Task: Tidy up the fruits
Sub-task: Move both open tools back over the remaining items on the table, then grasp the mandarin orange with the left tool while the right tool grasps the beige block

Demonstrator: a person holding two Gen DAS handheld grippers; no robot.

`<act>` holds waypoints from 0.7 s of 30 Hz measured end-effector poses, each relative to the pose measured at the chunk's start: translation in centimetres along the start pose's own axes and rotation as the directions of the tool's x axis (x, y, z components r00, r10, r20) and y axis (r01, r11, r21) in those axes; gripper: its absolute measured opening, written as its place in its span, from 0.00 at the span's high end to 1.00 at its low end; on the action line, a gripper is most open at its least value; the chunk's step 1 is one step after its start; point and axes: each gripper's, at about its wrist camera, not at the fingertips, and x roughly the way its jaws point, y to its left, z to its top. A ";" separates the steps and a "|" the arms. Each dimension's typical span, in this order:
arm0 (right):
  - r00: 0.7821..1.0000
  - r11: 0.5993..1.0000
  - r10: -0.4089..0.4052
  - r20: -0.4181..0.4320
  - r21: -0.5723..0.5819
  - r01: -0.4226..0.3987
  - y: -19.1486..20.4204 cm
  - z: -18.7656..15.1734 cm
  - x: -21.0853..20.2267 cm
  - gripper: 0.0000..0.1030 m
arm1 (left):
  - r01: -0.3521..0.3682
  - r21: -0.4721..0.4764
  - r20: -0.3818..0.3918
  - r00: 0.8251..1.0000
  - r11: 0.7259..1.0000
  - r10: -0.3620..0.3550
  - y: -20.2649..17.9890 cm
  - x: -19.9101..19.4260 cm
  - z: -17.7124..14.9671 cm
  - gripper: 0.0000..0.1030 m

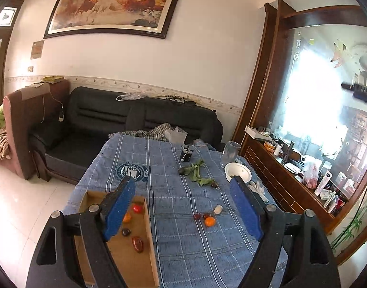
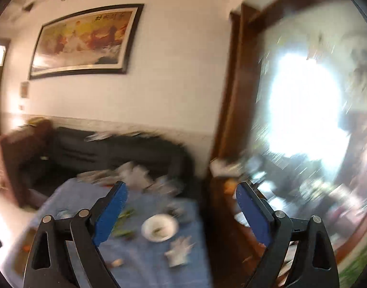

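Note:
A shallow cardboard box (image 1: 126, 264) lies at the near left of the blue checked tablecloth (image 1: 183, 252). In it are a red tomato (image 1: 137, 208), a small orange fruit (image 1: 127, 218), a dark round fruit (image 1: 126, 232) and a red-brown date (image 1: 137, 243). Loose on the cloth lie an orange fruit (image 1: 210, 221), two small dark red fruits (image 1: 197, 216) and a pale piece (image 1: 218, 209). My left gripper (image 1: 182, 180) hangs above the table, open, with nothing between its blue pads. My right gripper (image 2: 181, 185) is high over the table too, open and empty; its view is blurred.
Further back on the cloth are green leaves (image 1: 195, 171), a white bowl (image 1: 238, 171), a clear glass (image 1: 230, 153), a small dark jar (image 1: 186, 154) and white gloves (image 1: 256, 188). A dark sofa (image 1: 111, 120) stands behind the table. A cluttered wooden sideboard (image 1: 279, 180) runs along the right.

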 end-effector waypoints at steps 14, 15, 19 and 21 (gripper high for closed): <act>0.732 0.845 0.534 -0.423 0.296 -0.445 14.4 -26.4 20.5 0.27 | 0.096 -0.089 -0.252 0.961 0.991 -0.116 3.8 13.2 -6.8 0.21; 0.717 0.838 0.544 -0.436 0.332 -0.433 14.8 -28.0 21.8 0.27 | 0.091 -0.093 -0.265 0.958 0.992 -0.112 3.8 13.8 -7.3 0.21; 0.645 0.787 0.603 -0.470 0.485 -0.382 15.9 -34.4 26.8 0.27 | 0.062 -0.097 -0.340 0.936 0.993 -0.092 3.7 16.6 -9.8 0.21; 0.642 0.793 0.594 -0.486 0.490 -0.362 16.5 -36.3 28.7 0.28 | 0.043 -0.085 -0.366 0.928 0.995 -0.072 3.1 17.7 -10.9 0.21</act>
